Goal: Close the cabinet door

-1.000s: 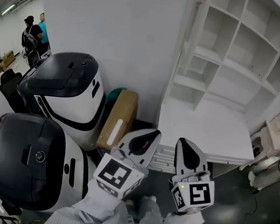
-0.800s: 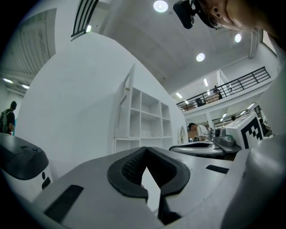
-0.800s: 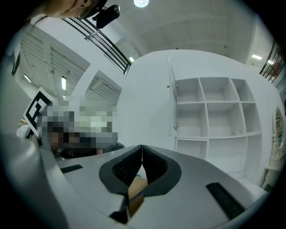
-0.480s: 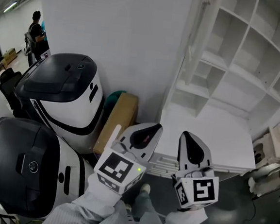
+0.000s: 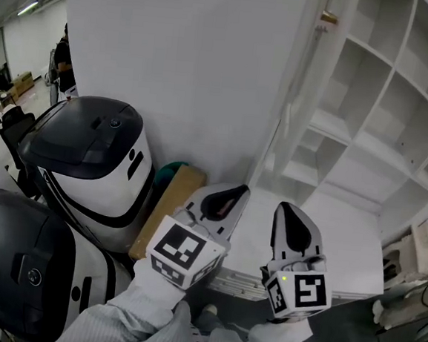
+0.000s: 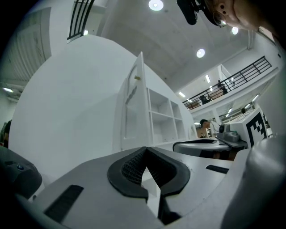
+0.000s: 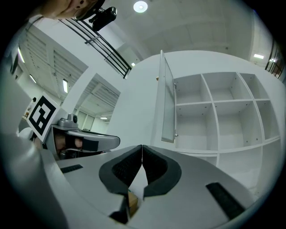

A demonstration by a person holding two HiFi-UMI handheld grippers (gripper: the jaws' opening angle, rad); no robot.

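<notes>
The white cabinet (image 5: 387, 107) has open shelf compartments, and its tall white door (image 5: 207, 76) stands swung open to their left. The left gripper view shows the door (image 6: 133, 107) edge-on beside the shelves (image 6: 163, 118). In the right gripper view the door's edge (image 7: 167, 100) stands just left of the compartments (image 7: 214, 112). My left gripper (image 5: 230, 194) is shut with nothing in it, low in front of the door and apart from it. To its right, before the cabinet's white ledge (image 5: 333, 251), my right gripper (image 5: 288, 212) is also shut and holds nothing.
Two large white-and-black machines (image 5: 89, 155) (image 5: 20, 261) stand at the left. A cardboard box (image 5: 168, 203) and a teal object (image 5: 171, 170) lean between them and the door. A person (image 5: 62, 60) stands far back left. Pale equipment (image 5: 422, 259) sits at the right edge.
Both grippers have moved forward and slightly up toward the cabinet, staying shut. The door and shelves now look larger and nearer in the head view.
</notes>
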